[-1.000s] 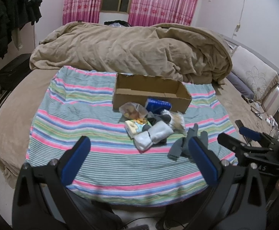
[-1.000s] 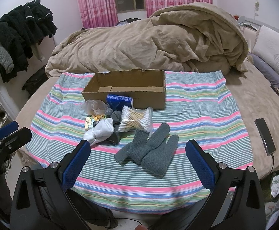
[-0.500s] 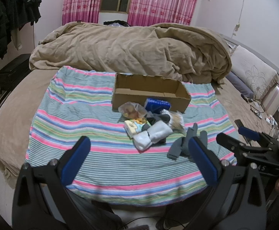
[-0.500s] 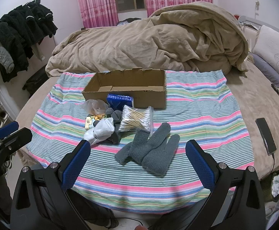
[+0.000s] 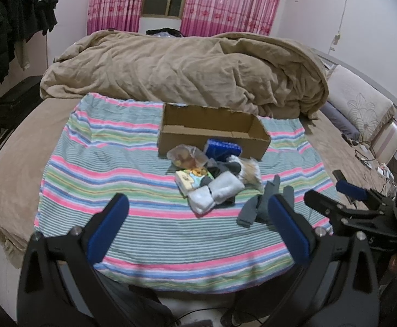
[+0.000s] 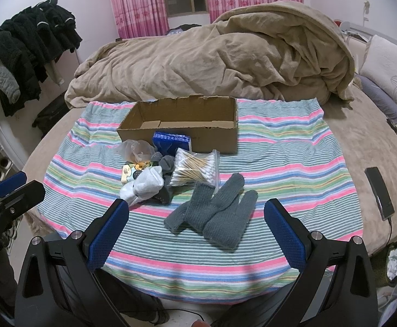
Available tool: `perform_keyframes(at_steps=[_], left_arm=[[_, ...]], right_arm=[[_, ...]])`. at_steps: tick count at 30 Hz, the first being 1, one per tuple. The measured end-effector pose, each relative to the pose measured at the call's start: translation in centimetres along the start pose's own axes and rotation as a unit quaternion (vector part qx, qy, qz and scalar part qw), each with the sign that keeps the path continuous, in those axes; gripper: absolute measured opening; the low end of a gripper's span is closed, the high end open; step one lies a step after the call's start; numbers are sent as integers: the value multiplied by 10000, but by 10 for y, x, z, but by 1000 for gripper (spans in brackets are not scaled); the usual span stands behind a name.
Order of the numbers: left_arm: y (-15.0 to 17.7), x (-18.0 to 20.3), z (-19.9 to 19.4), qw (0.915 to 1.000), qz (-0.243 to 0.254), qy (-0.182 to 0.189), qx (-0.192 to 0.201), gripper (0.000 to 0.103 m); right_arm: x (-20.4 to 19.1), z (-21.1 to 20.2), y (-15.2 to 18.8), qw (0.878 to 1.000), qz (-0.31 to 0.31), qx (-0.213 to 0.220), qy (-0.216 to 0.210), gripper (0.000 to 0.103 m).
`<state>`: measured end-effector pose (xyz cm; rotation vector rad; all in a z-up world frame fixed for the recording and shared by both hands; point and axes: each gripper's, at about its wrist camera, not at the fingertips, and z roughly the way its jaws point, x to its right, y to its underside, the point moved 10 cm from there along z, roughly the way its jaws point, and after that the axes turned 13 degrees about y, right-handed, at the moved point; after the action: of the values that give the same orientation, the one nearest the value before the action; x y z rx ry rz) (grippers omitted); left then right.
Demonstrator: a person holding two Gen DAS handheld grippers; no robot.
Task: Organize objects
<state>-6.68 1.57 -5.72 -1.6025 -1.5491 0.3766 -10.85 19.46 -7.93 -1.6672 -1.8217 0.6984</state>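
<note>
An open cardboard box (image 5: 212, 133) (image 6: 182, 128) stands on a striped cloth (image 5: 111, 163) (image 6: 280, 169) on the bed. In front of it lies a pile: a blue pack (image 5: 221, 148) (image 6: 171, 141), a clear plastic bag (image 5: 185, 156) (image 6: 134, 148), a small printed packet (image 5: 189, 179) (image 6: 129, 173), white socks (image 5: 214, 192) (image 6: 144, 186), a bag of cotton swabs (image 5: 250, 170) (image 6: 195, 170) and grey gloves (image 5: 261, 204) (image 6: 217, 212). My left gripper (image 5: 197, 226) is open and empty, short of the pile. My right gripper (image 6: 197, 229) is open and empty, just short of the gloves.
A bunched tan duvet (image 5: 187, 70) (image 6: 220, 57) lies behind the box. A phone (image 6: 379, 192) lies on the bed at right. A pillow (image 5: 362, 106) is far right. Dark clothes (image 6: 26, 57) hang at left. The cloth's near edge hangs over the bed edge.
Both views have shifted only slightly, with the right gripper a touch closer to the gloves. Nothing on the cloth has moved and both grippers stay open.
</note>
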Motion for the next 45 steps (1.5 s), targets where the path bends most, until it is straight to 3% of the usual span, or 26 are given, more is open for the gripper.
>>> perform_keyframes(at_steps=[12,32,45], left_arm=[[1,-3,15,9999,-19,63,-85,102],[25,-12,110,9968,-216,307,-708,102],[45,-29,165,9929,-411,328,-1069,90]], right_arm=[[4,10,-2,10000,40,-58,-6,101],[33,83,15,9977,239,-630,66,101],[23,131,34,9944,161,-1031,-170,100]])
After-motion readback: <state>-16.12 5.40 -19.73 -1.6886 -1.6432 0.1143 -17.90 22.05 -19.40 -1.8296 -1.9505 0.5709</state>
